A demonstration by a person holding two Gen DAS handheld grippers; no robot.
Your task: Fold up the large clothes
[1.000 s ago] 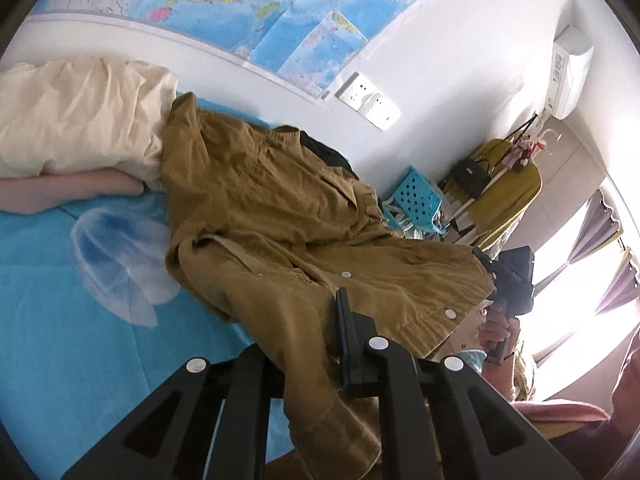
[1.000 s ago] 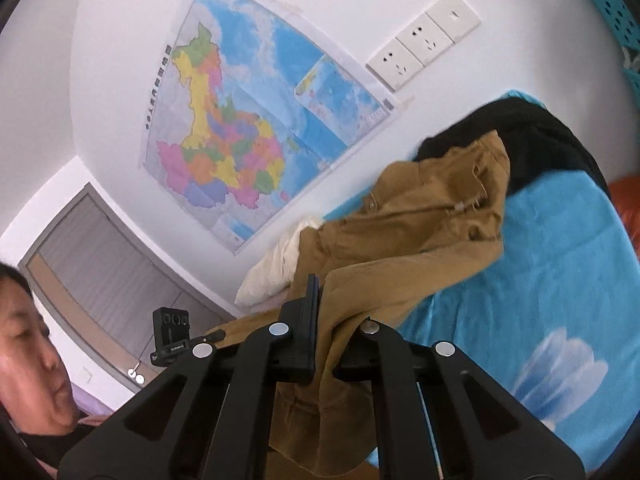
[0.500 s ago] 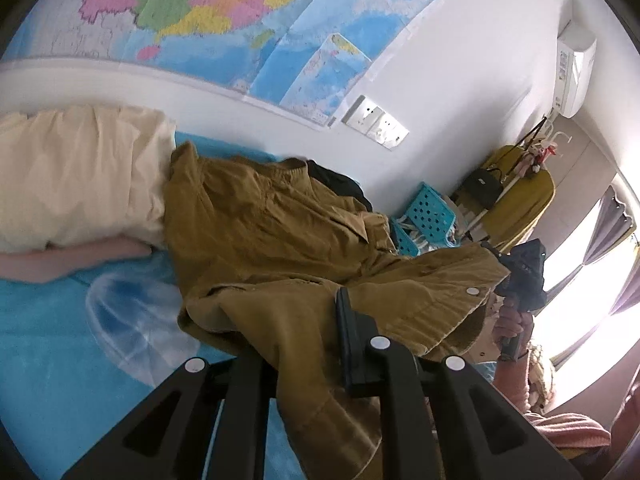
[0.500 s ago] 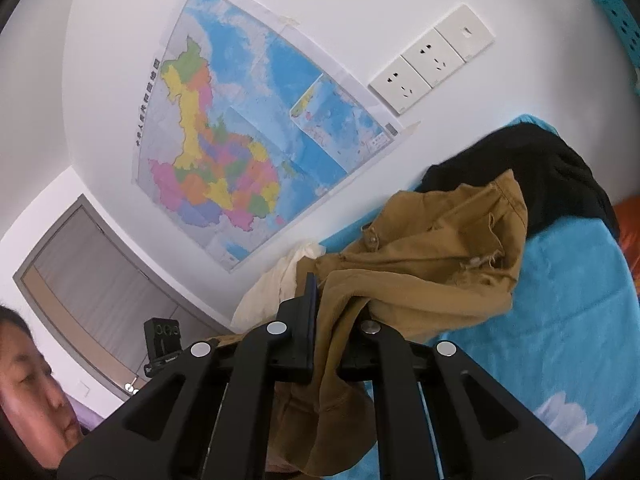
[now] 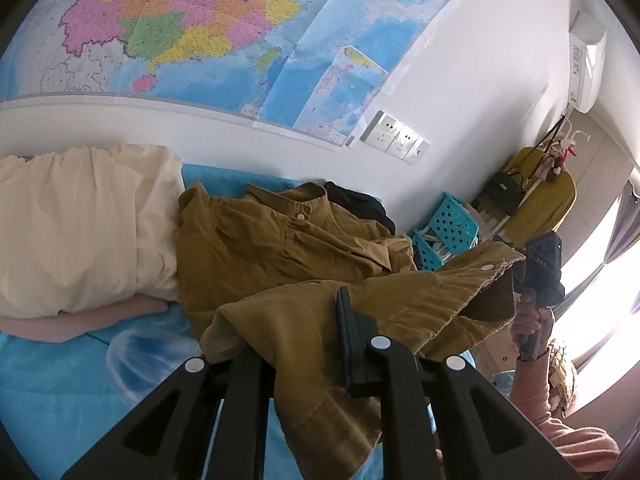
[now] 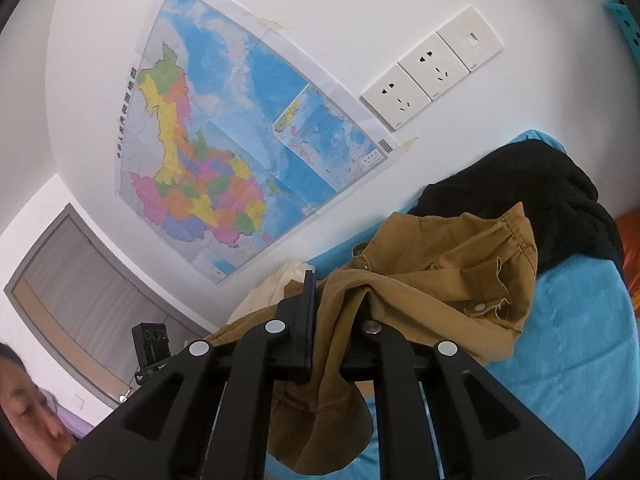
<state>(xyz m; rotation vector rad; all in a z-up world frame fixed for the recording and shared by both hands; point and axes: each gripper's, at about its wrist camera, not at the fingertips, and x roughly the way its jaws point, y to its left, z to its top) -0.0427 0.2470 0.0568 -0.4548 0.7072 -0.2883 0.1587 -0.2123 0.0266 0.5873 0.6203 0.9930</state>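
A mustard-brown jacket [image 5: 288, 248] with white snap buttons lies partly on the blue bed cover [image 5: 60, 380], its near edge lifted off it. My left gripper [image 5: 304, 320] is shut on a fold of that jacket, and cloth hangs down between its fingers. In the right wrist view the same jacket [image 6: 440, 264] drapes from my right gripper [image 6: 332, 304], which is shut on another part of its edge. The left wrist view also catches the right gripper [image 5: 540, 276] at the far right, held by a hand in a pink sleeve.
A cream pillow [image 5: 76, 224] lies at the left of the bed. Behind the jacket sits a black garment [image 6: 520, 192]. A map [image 6: 240, 140] and wall sockets [image 6: 432, 68] hang above. A blue basket [image 5: 448, 232] and a coat rack [image 5: 536, 192] stand at the right.
Both grippers have risen and moved toward the wall, carrying the jacket's near edge up and over the part still on the bed. The jacket now looks more bunched.
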